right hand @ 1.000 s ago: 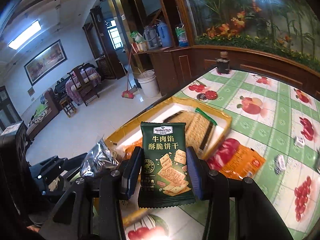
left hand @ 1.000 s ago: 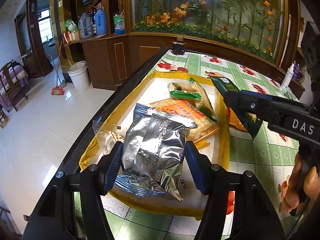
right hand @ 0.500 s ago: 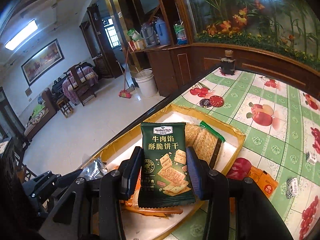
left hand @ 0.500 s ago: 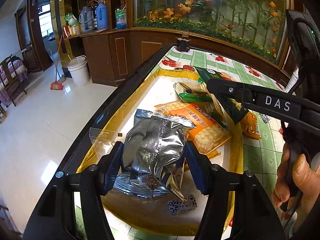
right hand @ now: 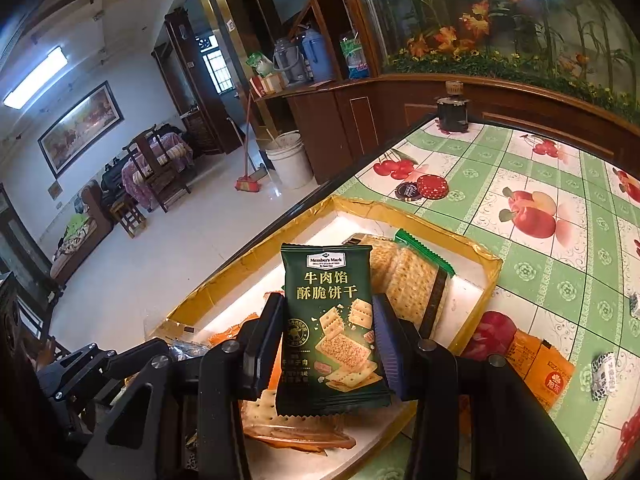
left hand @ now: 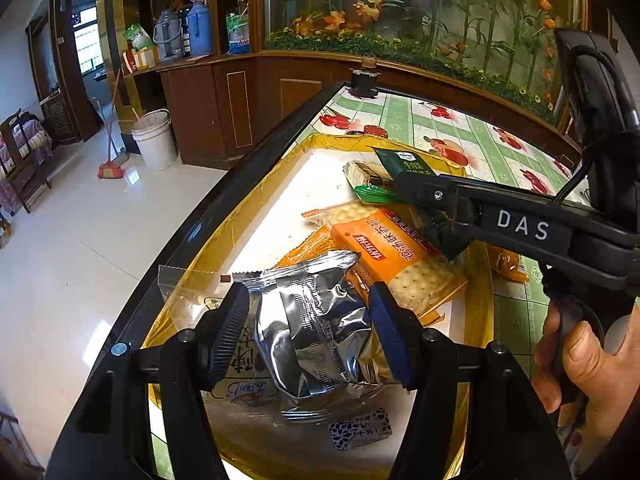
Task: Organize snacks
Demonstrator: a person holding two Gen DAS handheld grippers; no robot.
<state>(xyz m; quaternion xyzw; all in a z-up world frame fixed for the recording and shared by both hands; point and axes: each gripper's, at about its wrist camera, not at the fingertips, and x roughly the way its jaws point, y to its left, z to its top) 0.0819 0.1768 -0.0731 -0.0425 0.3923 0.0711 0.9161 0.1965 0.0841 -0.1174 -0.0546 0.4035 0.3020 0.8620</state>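
The left tongs (left hand: 310, 330) pinch a crinkled silver foil snack packet (left hand: 316, 320) above the gold-rimmed white cardboard tray (right hand: 486, 280) on the bench (right hand: 532, 172). The right tongs (right hand: 328, 344) pinch a dark green cracker packet (right hand: 332, 328) upright over that tray's orange cracker packs (left hand: 384, 248).

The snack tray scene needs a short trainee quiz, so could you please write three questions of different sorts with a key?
1. True or false: the left gripper holds a silver foil packet.
2. The dark green cracker packet sits in which gripper? A) right B) left C) neither
3. Fill in: the orange cracker pack lies in the gold-rimmed ____.

Key: 1 true; 2 A, the right gripper; 3 tray.
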